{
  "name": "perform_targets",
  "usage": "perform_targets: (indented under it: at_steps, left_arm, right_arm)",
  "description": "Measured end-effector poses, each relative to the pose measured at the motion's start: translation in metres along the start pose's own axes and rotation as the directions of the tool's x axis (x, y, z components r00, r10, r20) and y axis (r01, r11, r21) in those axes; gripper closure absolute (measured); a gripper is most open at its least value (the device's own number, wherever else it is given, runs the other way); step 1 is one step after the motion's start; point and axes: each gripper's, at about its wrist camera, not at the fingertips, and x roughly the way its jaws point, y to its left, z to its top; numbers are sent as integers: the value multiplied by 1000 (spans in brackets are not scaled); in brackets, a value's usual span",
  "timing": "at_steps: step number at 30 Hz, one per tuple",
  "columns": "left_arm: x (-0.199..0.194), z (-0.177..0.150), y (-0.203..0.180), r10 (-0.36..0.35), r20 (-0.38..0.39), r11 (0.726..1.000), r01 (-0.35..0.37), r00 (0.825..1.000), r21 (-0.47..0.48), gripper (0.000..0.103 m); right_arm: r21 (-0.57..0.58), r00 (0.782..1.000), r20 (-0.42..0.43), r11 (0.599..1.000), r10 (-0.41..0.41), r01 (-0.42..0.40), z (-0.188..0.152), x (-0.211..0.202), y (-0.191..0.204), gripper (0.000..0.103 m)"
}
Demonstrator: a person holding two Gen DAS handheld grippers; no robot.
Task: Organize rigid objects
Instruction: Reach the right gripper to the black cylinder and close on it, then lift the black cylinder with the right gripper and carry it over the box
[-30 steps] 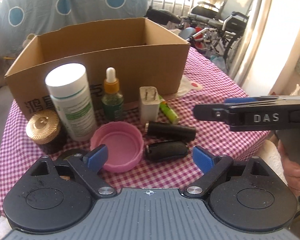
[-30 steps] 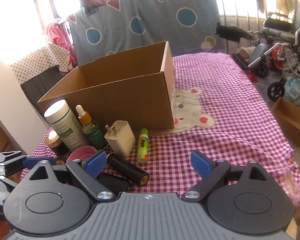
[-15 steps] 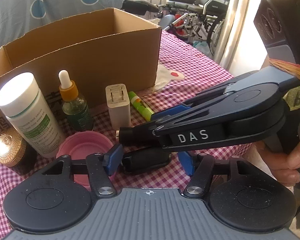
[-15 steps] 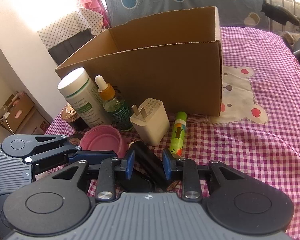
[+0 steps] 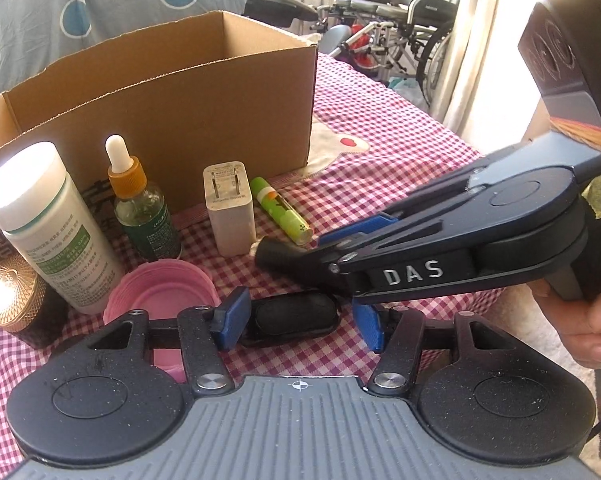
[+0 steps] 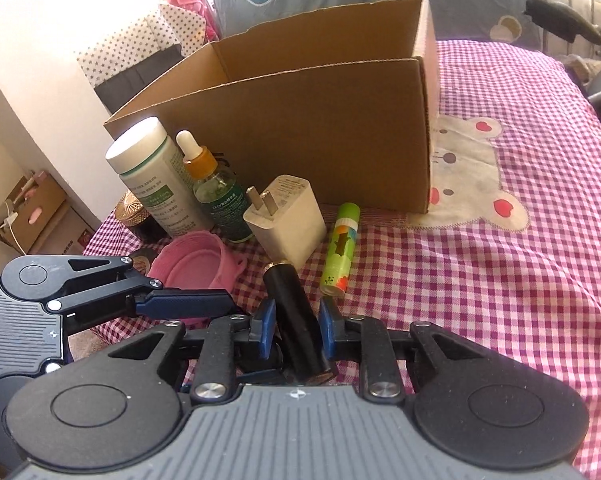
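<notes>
My right gripper [image 6: 296,330] is shut on a black cylinder [image 6: 294,320] and holds it just above the checked cloth; the cylinder's tip also shows in the left wrist view [image 5: 276,254]. My left gripper [image 5: 298,320] has its blue pads on either side of a black oval case [image 5: 290,316] lying on the cloth; the right pad looks slightly apart from it. An open cardboard box [image 5: 172,92] stands behind the row of items; it also shows in the right wrist view [image 6: 320,120].
On the cloth stand a white bottle [image 5: 48,224], a dropper bottle [image 5: 140,204], a white charger [image 5: 228,204], a green tube [image 5: 280,210], a pink lid [image 5: 160,292] and a gold-lidded jar [image 5: 14,292]. Wheelchairs [image 5: 400,20] stand beyond the table.
My right gripper came in from the right and closed on the black cylinder, lifting it slightly. My left gripper moved forward and narrowed around the black oval case.
</notes>
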Motion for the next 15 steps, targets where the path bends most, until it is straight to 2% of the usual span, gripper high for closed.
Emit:
perform_targets:
  at_steps: [7, 12, 15]
  left_arm:
    - [-8, -2, -7, -43, 5, 999, 43, 999, -7, 45]
    - [-9, -3, -16, -124, -24, 992, 123, 992, -19, 46]
    - [-6, -2, -25, -158, -39, 987, 157, 987, -14, 47]
  right_arm:
    - [170, 1000, 28, 985, 5, -10, -24, -18, -21, 79]
    - [326, 997, 49, 943, 60, -73, -39, -29, -39, 79]
    - [379, 995, 58, 920, 84, -100, -42, -31, -43, 80]
